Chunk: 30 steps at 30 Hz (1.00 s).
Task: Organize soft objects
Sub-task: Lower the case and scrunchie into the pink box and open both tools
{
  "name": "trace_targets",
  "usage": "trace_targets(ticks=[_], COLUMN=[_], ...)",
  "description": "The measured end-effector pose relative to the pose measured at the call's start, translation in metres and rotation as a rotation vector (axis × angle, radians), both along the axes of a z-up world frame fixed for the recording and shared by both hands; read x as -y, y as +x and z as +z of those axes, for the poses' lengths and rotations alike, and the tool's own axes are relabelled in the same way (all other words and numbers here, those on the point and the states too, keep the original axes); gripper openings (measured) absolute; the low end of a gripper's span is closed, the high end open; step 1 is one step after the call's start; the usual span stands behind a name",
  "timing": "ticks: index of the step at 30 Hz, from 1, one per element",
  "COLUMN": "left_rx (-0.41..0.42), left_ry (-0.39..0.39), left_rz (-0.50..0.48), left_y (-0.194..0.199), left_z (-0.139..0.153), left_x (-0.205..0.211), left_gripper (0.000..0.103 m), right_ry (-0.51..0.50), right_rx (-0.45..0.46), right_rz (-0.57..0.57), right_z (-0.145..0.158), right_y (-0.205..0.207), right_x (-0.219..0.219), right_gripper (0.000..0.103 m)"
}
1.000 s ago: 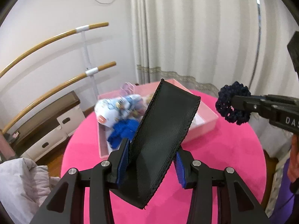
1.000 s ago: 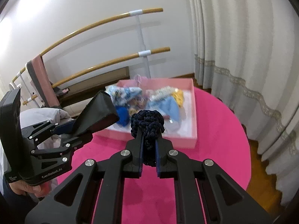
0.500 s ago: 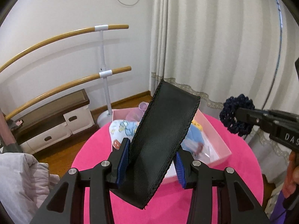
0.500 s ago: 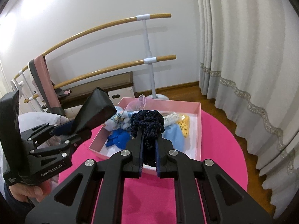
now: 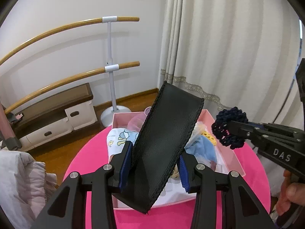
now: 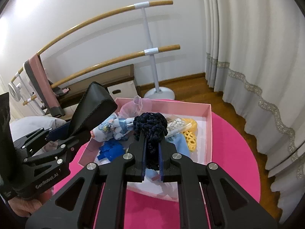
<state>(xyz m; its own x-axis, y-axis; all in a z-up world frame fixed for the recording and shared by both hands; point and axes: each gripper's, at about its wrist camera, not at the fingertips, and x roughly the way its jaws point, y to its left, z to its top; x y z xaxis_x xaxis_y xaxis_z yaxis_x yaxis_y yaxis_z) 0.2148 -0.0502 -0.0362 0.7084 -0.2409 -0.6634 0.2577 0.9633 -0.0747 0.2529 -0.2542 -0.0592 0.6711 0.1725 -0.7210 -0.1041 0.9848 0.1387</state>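
Note:
My left gripper is shut on a black leather band that sticks up between its fingers; the band also shows in the right wrist view. My right gripper is shut on a navy crocheted scrunchie, seen from the side in the left wrist view. Both are held above a pink box on the round pink table. The box holds a patterned cloth, a blue fabric piece, a light blue cloth and a yellow crochet piece.
A sheer pink pouch and a bag of white beads lie at the box's far side. Behind the table stand a ballet barre, a low bench and curtains. A grey quilt lies at left.
Both grippers have moved in over the pink box and tipped down, so the box now lies beneath them. Each keeps its hold.

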Motion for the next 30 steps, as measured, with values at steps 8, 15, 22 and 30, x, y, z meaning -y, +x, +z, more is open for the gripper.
trace_targets(ticks=[8,15,22,30], left_rx=[-0.024,0.006,0.051,0.116], left_ry=[0.018,0.062,0.047,0.045], left_rz=[-0.005,-0.001,0.026,0.090], left_y=[0.018,0.024,0.000,-0.047], left_z=[0.000,0.002,0.003,0.019], left_x=[0.022,0.040,0.028,-0.007], left_gripper=[0.041,0.095,0.103,0.103], right_ry=[0.011,0.036,0.075,0.083], right_rx=[-0.035,-0.025,0.010,0.058], right_rz=[-0.019,-0.058,-0.093,-0.121], right_z=[-0.021,-0.031,-0.025,0.002], right_y=[0.019,0.021,0.009,-0.020], right_x=[0.007,0.016,0.022,0.020], right_gripper=[0.014,0.067,0.103,0.103])
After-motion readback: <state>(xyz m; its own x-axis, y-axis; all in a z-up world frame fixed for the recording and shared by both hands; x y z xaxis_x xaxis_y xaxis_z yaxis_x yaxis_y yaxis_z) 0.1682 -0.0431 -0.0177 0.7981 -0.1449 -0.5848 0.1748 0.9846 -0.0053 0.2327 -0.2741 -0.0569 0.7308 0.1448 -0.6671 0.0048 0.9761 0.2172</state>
